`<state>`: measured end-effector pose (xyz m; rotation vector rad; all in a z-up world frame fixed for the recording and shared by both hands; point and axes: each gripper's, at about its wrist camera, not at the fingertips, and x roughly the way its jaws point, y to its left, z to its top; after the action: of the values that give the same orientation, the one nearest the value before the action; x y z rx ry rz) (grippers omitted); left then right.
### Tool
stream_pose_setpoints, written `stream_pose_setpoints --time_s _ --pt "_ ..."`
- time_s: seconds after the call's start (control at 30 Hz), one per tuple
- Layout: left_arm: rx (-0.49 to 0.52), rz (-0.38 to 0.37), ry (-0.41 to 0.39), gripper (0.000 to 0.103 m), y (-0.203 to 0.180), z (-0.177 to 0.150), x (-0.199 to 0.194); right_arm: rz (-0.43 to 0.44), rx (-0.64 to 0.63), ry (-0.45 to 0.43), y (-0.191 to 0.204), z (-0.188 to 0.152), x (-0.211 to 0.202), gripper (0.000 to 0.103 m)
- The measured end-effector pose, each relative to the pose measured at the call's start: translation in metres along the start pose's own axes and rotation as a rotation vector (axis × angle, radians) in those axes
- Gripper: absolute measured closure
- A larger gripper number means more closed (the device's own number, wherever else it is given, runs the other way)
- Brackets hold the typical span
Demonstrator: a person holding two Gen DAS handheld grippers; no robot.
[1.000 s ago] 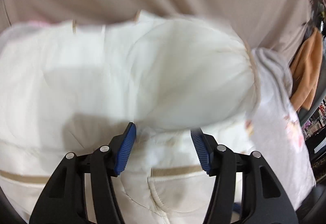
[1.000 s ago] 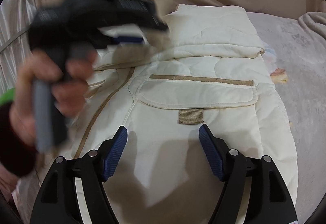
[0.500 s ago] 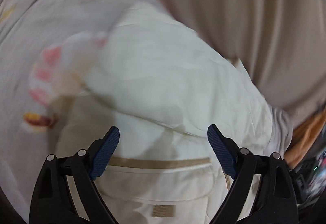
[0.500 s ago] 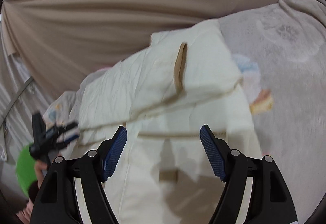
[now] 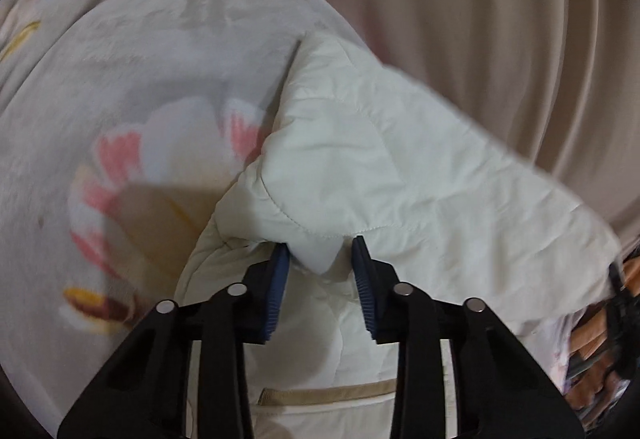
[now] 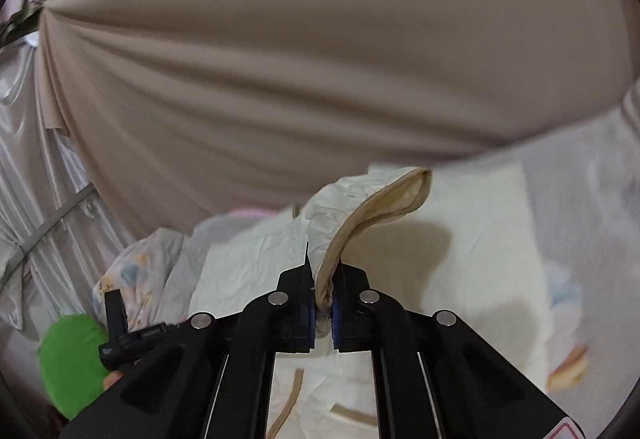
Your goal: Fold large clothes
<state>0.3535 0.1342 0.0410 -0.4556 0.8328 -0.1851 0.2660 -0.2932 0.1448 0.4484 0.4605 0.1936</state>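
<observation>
A cream quilted jacket (image 5: pixel 400 167) with tan trim lies on a floral bedspread (image 5: pixel 120 99). In the left wrist view my left gripper (image 5: pixel 320 263) sits at the jacket's edge. Its jaws are closing, and a puffy fold of the jacket fills the gap and touches both blue pads (image 5: pixel 280 279). In the right wrist view my right gripper (image 6: pixel 324 275) is closing too. Its pads pinch the tan-trimmed edge (image 6: pixel 384 207), which arches up above the jacket (image 6: pixel 460 259). The left gripper's black body (image 6: pixel 116 323) shows at the lower left, with a fingertip under it.
A beige curtain (image 6: pixel 280 59) hangs close behind the bed, with a silvery satin drape (image 6: pixel 24 179) to its left. A green object (image 6: pixel 68 359) sits at the lower left. Orange fabric (image 5: pixel 600 339) shows at the far right of the left wrist view.
My left gripper slid to the jacket's edge beside the flower print and narrowed its jaws around a fold. My right gripper shut on the tan-trimmed edge and rose, lifting it.
</observation>
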Motion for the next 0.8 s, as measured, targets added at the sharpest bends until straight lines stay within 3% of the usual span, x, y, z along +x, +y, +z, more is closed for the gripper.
stream_pose_setpoints --time_s 0.07,0.13,0.17,0.27,0.37,0.43,0.5,0.6,0.73,0.77,0.8 --pt "0.008 0.024 0.017 0.076 0.006 -0.005 0.012 -0.104 0.024 0.094 -0.028 -0.011 0.027 0.098" --pt "0.002 0.008 0.001 0.076 0.013 -0.012 0.021 -0.216 0.059 0.264 -0.067 -0.041 0.071 0.098" --pt "-0.002 0.001 -0.008 0.076 0.014 -0.014 0.021 -0.195 0.093 0.295 -0.083 -0.055 0.082 0.100" --pt "0.012 0.004 -0.017 0.076 0.015 -0.016 0.017 -0.159 0.175 0.254 -0.087 -0.052 0.070 0.097" --pt "0.039 0.027 -0.032 0.075 0.009 -0.021 0.020 -0.277 0.148 0.121 -0.061 -0.038 0.036 0.088" --pt "0.063 0.054 -0.049 0.075 0.003 -0.026 0.021 -0.247 0.068 0.055 -0.023 -0.034 0.019 0.085" --pt "0.079 0.075 -0.056 0.075 -0.003 -0.027 0.021 -0.113 -0.044 0.120 0.025 -0.041 0.031 0.086" --pt "0.072 0.068 -0.058 0.075 -0.008 -0.023 0.026 0.004 -0.178 0.284 0.085 -0.070 0.077 0.086" --pt "0.054 0.046 -0.058 0.074 0.001 -0.026 0.021 -0.056 -0.259 0.402 0.102 -0.097 0.133 0.089" --pt "0.052 0.041 -0.057 0.074 0.002 -0.026 0.020 -0.086 -0.262 0.408 0.095 -0.097 0.136 0.101" --pt "0.051 0.037 -0.056 0.074 0.009 -0.026 0.019 -0.108 -0.246 0.409 0.075 -0.095 0.133 0.101"
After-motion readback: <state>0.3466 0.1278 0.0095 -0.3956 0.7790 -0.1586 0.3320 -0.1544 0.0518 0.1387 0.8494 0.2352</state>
